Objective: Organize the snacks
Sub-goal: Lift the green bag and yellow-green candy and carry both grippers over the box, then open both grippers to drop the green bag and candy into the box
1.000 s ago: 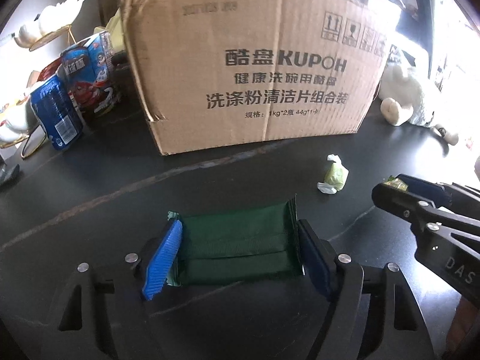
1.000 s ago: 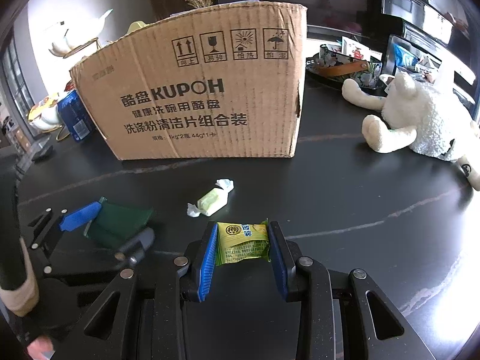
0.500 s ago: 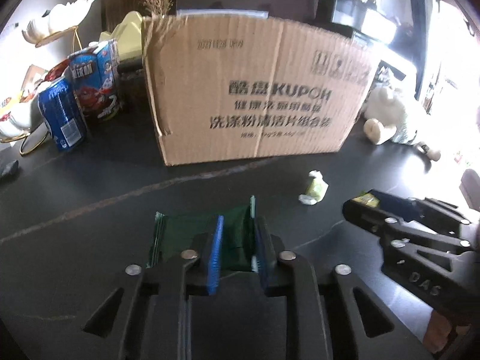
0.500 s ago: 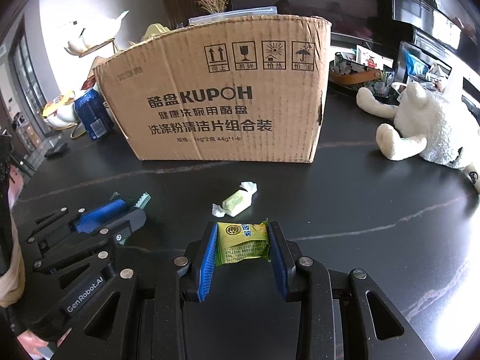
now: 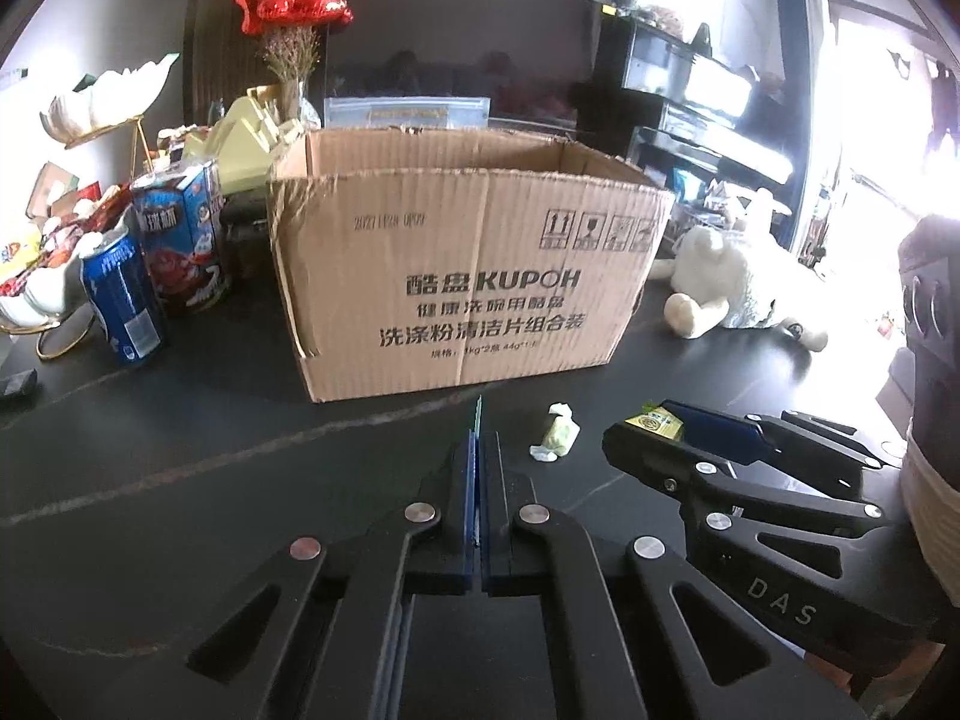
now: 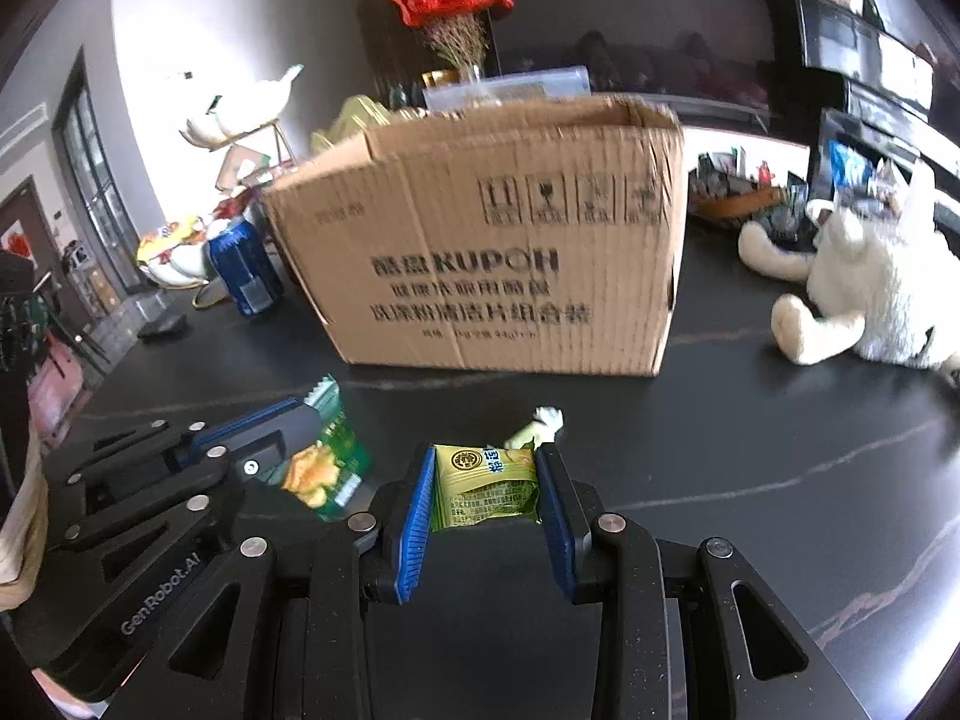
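My left gripper (image 5: 478, 450) is shut on a flat green snack packet (image 6: 327, 462), held edge-on above the black table; in its own view only the packet's thin edge (image 5: 479, 420) shows. My right gripper (image 6: 486, 468) is shut on a yellow-green snack packet (image 6: 483, 489), also lifted; it shows in the left wrist view (image 5: 654, 423). An open cardboard box (image 5: 468, 276) stands ahead of both grippers, and shows in the right wrist view (image 6: 492, 252). A small pale green wrapped candy (image 5: 555, 441) lies on the table between the grippers and the box.
A blue can (image 5: 123, 300) and snack cartons (image 5: 180, 240) stand left of the box. A white plush toy (image 5: 738, 276) lies at its right. A white dish on a gold stand (image 5: 102, 102) and red balloons (image 5: 294, 6) are behind. The table (image 5: 180, 450) is black.
My left gripper closed on the green packet and lifted it, turning it edge-on. Both grippers rose, so the box's open top now shows. The right gripper kept its packet.
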A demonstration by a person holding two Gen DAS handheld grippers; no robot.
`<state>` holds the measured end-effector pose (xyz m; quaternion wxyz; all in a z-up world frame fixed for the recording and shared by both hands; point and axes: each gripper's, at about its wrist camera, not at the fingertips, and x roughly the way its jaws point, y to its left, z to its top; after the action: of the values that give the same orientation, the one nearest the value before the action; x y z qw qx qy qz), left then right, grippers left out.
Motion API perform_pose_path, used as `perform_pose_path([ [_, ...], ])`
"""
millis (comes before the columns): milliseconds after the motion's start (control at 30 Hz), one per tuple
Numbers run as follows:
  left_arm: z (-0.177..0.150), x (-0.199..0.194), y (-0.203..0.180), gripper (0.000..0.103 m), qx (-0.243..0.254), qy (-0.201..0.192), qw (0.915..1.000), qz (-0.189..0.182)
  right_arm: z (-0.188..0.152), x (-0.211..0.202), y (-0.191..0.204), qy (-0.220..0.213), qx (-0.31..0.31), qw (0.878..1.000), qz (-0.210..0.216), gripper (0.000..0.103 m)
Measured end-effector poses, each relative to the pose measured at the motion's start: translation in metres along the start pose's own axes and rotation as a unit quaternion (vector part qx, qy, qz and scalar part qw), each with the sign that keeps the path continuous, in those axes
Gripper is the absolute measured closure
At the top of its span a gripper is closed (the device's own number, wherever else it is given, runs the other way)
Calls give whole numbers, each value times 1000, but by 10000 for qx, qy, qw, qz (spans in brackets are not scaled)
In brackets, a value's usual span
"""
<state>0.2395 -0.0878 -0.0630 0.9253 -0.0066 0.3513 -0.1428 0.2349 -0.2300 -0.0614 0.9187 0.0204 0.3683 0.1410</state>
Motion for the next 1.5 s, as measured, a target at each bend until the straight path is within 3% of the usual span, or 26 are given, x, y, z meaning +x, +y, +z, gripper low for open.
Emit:
perform_pose_path([
  [500, 38, -37, 8, 100, -96, -276, 9993, -244, 33, -27, 7, -284, 183, 9991, 246, 69],
  [1000, 123, -68, 20, 100, 169, -574, 9979, -241, 101, -52, 26, -666, 18, 9976, 202, 69],
  [1233, 161, -62, 23, 100, 233, -623, 9973, -310, 143, -56, 27, -869, -52, 9962, 104, 68],
  [1500, 188, -27, 25, 100, 344, -559, 9973, -330, 173, -39, 15, -872, -79, 9961, -97, 68],
])
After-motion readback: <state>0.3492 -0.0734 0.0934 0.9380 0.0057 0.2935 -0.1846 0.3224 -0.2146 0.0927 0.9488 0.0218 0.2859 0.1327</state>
